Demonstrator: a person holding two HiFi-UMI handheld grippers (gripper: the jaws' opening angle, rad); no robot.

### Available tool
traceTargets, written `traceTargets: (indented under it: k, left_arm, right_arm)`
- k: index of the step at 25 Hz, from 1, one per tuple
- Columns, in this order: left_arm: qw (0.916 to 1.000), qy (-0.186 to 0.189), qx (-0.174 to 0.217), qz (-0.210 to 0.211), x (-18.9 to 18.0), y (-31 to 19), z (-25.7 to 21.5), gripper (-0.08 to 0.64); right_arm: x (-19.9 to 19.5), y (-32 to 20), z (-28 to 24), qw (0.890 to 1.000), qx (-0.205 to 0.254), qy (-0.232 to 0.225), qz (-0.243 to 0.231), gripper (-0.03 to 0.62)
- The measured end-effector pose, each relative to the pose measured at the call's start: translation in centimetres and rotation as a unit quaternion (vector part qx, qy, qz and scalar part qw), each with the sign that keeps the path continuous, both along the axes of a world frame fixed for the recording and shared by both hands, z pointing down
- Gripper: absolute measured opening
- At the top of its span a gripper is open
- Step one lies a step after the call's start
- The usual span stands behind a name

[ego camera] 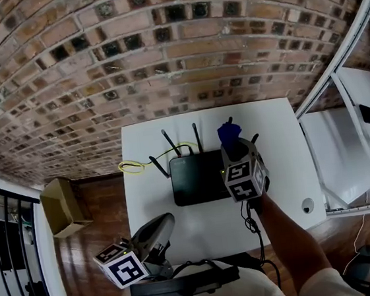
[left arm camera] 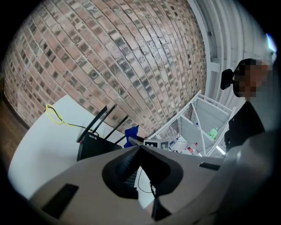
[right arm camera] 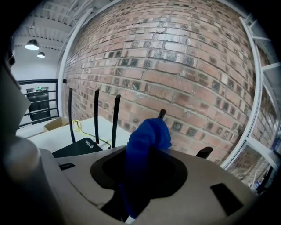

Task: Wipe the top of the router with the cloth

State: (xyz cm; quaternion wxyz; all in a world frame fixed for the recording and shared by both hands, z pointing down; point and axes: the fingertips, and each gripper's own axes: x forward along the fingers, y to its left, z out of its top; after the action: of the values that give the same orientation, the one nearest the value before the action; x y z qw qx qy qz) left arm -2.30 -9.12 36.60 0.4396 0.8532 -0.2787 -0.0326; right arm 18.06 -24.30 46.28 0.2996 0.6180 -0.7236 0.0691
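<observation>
- Jaws of the right gripper (ego camera: 235, 150), in the head view, pinch one blue cloth (ego camera: 228, 134) just above the right end of the one black router (ego camera: 198, 177) on the counter (ego camera: 153, 214).
- Left gripper view: left gripper (left arm camera: 138, 147) jaws are pressed together on nothing, with the router ahead and to their left.
- Right gripper view: the cloth pokes past the jaw tips. It looks soft and light, and is probably best held bunched. The router lies below and to the left.
</observation>
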Motion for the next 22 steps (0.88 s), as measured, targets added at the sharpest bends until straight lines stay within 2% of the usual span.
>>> traceTargets:
  k: [17, 22]
  left_arm:
    - [0.9997, -0.002, -0.006, -0.023, -1.1, -0.6, 0.4, 0.025]
    - [0.9994, -0.008, -0.020, -0.026, -1.6, -0.4, 1.0, 0.023]
  right_arm:
    - [0.3, 0.7, 7.4, 0.994, -0.111, 0.005, 0.002, 0.149]
    - [0.0, 0.9, 8.6, 0.991, -0.133, 0.003, 0.002, 0.149]
